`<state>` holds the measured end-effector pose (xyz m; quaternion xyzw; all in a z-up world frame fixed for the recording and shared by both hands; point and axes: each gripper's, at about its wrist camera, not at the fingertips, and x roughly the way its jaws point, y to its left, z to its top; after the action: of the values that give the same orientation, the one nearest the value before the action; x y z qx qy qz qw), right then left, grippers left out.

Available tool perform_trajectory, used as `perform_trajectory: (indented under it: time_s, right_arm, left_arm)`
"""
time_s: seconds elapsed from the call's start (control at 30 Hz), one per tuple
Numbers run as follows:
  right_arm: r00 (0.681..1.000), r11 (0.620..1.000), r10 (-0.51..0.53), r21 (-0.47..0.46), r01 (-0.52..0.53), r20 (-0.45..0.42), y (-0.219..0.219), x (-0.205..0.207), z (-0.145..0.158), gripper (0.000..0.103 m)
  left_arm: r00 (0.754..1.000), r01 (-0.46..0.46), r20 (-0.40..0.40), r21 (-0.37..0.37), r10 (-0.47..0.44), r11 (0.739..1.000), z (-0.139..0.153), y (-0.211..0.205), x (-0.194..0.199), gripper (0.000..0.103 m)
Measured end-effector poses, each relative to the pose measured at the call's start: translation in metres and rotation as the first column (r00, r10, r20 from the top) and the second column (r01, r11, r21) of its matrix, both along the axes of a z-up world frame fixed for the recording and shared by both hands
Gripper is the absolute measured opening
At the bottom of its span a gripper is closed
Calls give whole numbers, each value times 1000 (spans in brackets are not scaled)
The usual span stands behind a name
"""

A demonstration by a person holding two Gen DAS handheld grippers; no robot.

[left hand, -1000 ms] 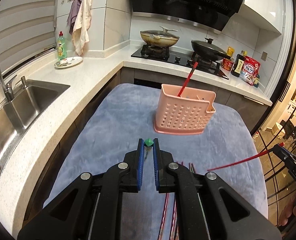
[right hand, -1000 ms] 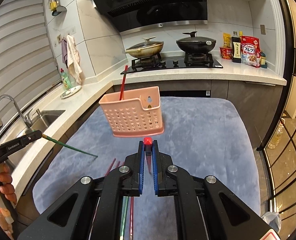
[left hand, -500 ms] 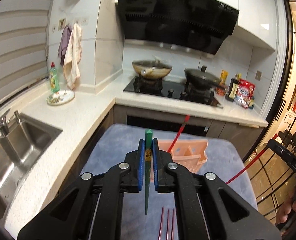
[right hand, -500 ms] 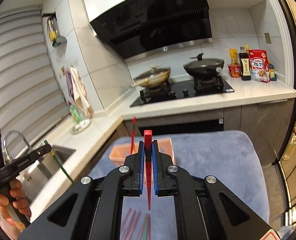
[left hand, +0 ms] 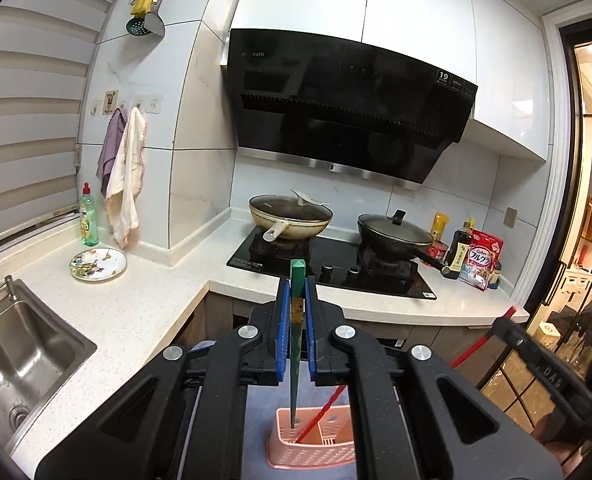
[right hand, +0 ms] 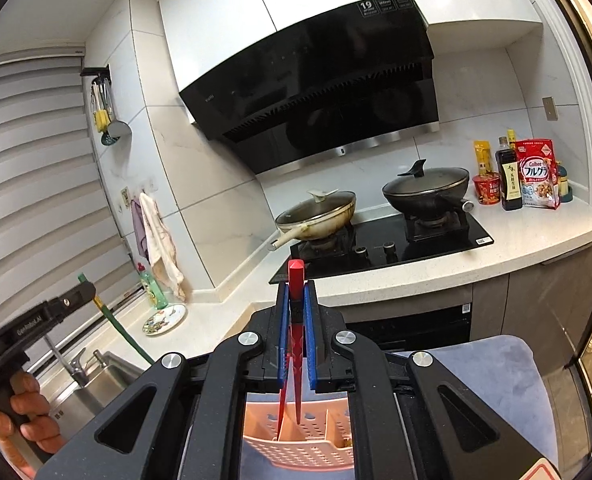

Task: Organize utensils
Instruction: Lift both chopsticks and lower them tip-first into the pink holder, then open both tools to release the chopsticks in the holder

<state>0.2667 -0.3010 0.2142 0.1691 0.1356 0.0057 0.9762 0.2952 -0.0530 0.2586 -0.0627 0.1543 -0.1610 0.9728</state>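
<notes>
My left hand-held gripper is clamped on a green chopstick, now upright, tip hanging over the pink utensil basket; a second ago it pointed forward, low over the cloth, with the basket ahead. My right hand-held gripper is clamped on a red chopstick, also turned upright since then, tip inside or just over the basket's rear compartment; I cannot tell which. Both hand-held grippers have come up and forward: the basket slid from mid-frame to the bottom edge. A second red chopstick leans in the basket as before. The basket sits on the grey-blue cloth over the tabletop. Beyond: stove, two lidded pans, range hood; sink at left.
</notes>
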Motion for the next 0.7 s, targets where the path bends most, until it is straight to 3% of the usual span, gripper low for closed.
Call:
perform_trajectory:
  time_s: [0.43,0.6,0.67,0.7]
  right_arm:
    - [985,1000,14,-24,-18,-170,7,40,-82,7]
    - [982,1000,11,-15,-14,-190,7,41,-92,9]
    - [982,1000,11,-13,-14,-189,6,40,-91,14]
    - [982,1000,11,-11,-13,-188,6,39,-89,14]
  left_arm:
    - [991,11,-136,42,-5,999,-77,-19,43,7]
    - [985,0,-171,45,8,999,-94,-16,47,8]
    - [985,-10,-170,52,19,999,-96,-15,45,12]
    - [985,-14,-172,55,23,998,-97,-14,44,22]
